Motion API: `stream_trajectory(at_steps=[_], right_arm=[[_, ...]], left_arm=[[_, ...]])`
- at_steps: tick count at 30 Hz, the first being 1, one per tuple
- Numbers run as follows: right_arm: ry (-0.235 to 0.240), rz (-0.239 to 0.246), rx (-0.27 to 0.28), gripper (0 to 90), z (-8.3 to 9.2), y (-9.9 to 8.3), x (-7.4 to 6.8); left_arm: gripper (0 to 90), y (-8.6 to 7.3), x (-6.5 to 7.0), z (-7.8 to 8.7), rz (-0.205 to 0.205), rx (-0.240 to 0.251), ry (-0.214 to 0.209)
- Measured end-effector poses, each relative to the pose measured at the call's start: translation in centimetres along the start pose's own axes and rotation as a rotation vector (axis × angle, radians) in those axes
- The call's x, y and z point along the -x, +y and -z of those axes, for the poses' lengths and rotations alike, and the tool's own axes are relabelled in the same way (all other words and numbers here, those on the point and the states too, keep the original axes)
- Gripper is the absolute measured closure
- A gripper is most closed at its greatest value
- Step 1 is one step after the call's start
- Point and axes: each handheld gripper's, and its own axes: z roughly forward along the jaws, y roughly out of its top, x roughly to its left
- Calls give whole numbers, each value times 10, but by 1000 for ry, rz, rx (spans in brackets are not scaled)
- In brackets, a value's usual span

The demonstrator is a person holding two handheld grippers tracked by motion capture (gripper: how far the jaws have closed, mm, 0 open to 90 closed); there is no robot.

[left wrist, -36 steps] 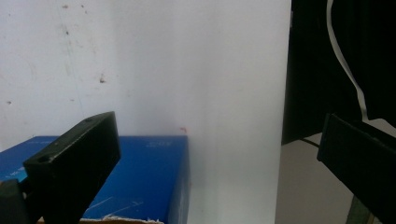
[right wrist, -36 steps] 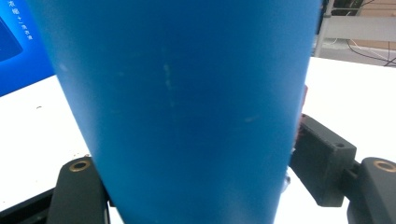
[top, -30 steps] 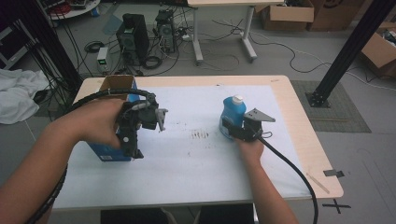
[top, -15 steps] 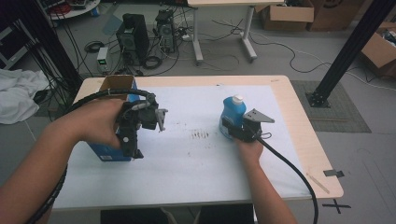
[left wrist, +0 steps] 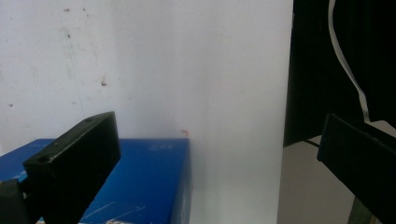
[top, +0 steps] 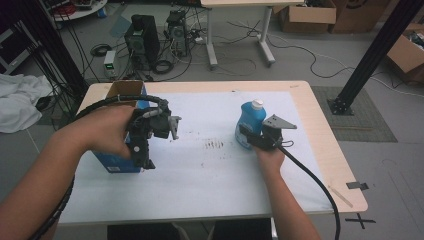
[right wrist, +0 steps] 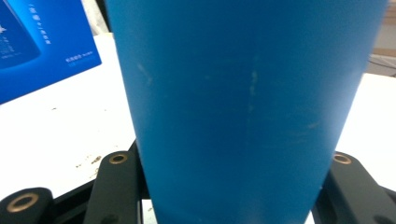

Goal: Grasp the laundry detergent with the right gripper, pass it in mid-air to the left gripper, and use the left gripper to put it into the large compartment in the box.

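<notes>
blue bottle [right wrist: 247, 107]: cap and base cut off in my right gripper view. blue box [top: 120, 162]: mostly behind my left hand [top: 107, 132] in high view; label print too small.

I am working in a laboratory or workshop room: a wooden table with a white cover [top: 300, 115] stands on a grey floor strewn with black cables [top: 280, 47]; beyond its far edge stand black computer towers [top: 142, 35], brown cardboard boxes [top: 310, 17] and black aluminium framing [top: 372, 55].
</notes>
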Motion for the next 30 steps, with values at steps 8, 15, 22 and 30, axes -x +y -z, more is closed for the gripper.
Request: stream_trajectory(at_steps=[8,15,22,30], right_arm=[[123,57,24,469,22,26,6],[242,108,20,471,40,42,2],[349,170,4,471,51,52,-8],[556,255,-13,468,51,56,-38]], left_arm=[[1,4,-2,0,-5,1,-2],[1,10,-4,3,-15,0,1],[1,18,-6,7,-27,2,5],[1,31,-7,8,-46,5,2]])
